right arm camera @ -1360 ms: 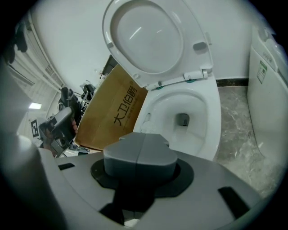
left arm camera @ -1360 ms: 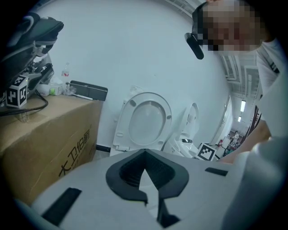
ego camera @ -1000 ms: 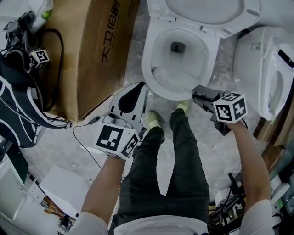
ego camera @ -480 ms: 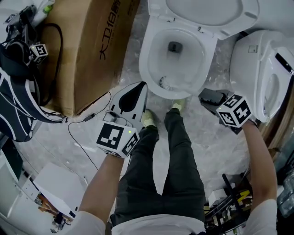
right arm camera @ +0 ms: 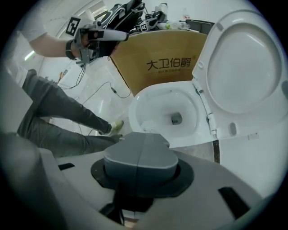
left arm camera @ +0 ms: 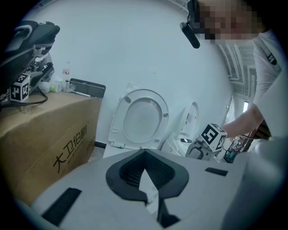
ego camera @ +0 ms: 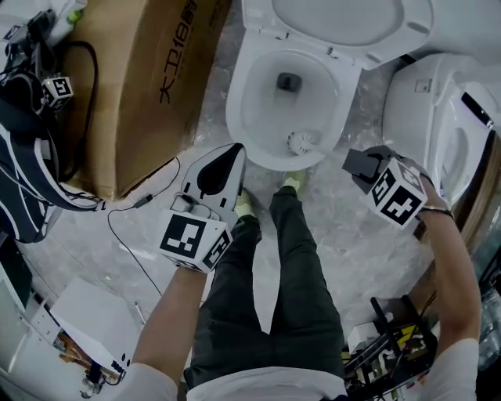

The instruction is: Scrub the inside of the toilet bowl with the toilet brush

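Observation:
The white toilet bowl (ego camera: 258,74) stands open at the top centre of the head view, its lid (ego camera: 352,19) raised. The white brush head (ego camera: 300,142) rests inside the bowl against the near wall, and it also shows past the jaws in the right gripper view as the brush head (right arm camera: 145,126). My right gripper (ego camera: 356,160) is right of the bowl's front, its grey jaws (right arm camera: 139,150) shut on the brush handle, which is mostly hidden. My left gripper (ego camera: 232,150) hangs left of the bowl's front with its dark jaws (left arm camera: 144,155) together, gripping nothing I can make out.
A large cardboard box (ego camera: 149,78) stands left of the toilet. A second white toilet (ego camera: 438,117) is close on the right. The person's legs (ego camera: 290,251) and shoes are just before the bowl. A cable (ego camera: 133,235) trails on the floor; a dark bag (ego camera: 23,172) lies far left.
The brush head has swept from the bowl's left side across its near wall to the right. My right gripper has moved right and turned. The left gripper has hardly moved.

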The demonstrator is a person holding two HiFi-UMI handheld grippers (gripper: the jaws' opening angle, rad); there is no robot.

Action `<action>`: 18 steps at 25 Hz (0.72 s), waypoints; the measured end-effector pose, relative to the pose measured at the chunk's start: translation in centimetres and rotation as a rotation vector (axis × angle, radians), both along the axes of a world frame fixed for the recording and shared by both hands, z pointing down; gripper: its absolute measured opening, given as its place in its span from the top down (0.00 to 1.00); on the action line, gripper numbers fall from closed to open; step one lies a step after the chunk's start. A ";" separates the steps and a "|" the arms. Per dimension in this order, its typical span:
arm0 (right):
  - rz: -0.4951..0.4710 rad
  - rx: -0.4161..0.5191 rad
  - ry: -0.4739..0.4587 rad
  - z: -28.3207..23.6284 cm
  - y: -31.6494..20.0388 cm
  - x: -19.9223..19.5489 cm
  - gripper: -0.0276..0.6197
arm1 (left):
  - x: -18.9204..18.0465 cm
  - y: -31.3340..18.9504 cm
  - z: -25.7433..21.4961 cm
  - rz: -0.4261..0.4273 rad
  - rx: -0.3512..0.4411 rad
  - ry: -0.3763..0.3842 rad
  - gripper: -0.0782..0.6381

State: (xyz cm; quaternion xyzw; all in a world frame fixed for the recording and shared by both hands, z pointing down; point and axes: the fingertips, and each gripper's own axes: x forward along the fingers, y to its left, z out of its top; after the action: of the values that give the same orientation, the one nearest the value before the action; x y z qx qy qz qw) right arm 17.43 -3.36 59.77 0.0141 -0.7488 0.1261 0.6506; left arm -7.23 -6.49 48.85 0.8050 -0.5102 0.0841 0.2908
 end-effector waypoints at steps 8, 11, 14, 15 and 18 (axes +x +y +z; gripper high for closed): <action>-0.213 0.094 0.077 -0.5 -1.5 0.2 0.71 | 0.5 -0.2 0.0 -0.010 -0.005 0.002 0.88; -0.226 0.112 0.093 -0.6 -2.0 0.5 0.71 | 0.5 -0.3 0.0 -0.013 -0.004 0.002 0.88; -0.222 0.130 0.106 -0.7 -2.8 1.1 0.71 | 0.5 -0.3 0.0 -0.015 -0.003 0.000 0.88; -0.222 0.136 0.109 -0.8 -3.0 1.2 0.71 | 0.6 -0.4 0.0 -0.016 -0.003 0.000 0.88; -0.220 0.143 0.113 -0.8 -3.5 1.5 0.71 | 0.5 -0.5 0.0 -0.018 -0.007 -0.004 0.88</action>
State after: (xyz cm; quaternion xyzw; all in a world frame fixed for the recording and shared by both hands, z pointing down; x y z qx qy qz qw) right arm 18.97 -6.82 58.94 -0.0149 -0.7150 -0.0005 0.6989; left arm -6.71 -6.95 48.85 0.7993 -0.5176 0.0846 0.2933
